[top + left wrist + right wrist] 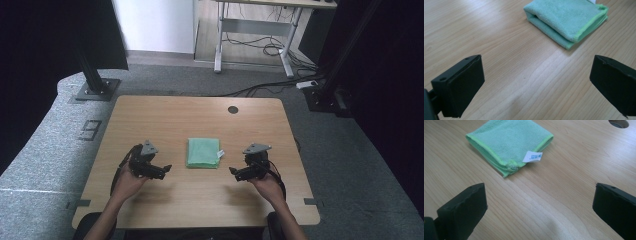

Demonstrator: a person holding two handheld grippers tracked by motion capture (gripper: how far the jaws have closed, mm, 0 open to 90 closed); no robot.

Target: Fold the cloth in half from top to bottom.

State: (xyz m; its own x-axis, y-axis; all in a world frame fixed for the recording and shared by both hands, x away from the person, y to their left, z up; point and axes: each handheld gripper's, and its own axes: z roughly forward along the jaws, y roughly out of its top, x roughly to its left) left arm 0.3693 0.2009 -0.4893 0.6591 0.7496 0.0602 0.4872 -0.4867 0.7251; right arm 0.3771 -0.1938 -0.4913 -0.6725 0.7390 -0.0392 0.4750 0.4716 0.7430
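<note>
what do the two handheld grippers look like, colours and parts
Both are black. The left gripper and the right gripper each carry a grey three-cornered plate on top and trail a black cable back along the forearm. In the gripper views each has two blocky black jaws with flat matte pads and small screw holes on top. The forearms are bare, no sleeves.

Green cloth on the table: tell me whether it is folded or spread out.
Folded. The green microfibre cloth lies as a compact square with stacked layers showing along its edge, and its white tag sticks out at one corner.
</note>
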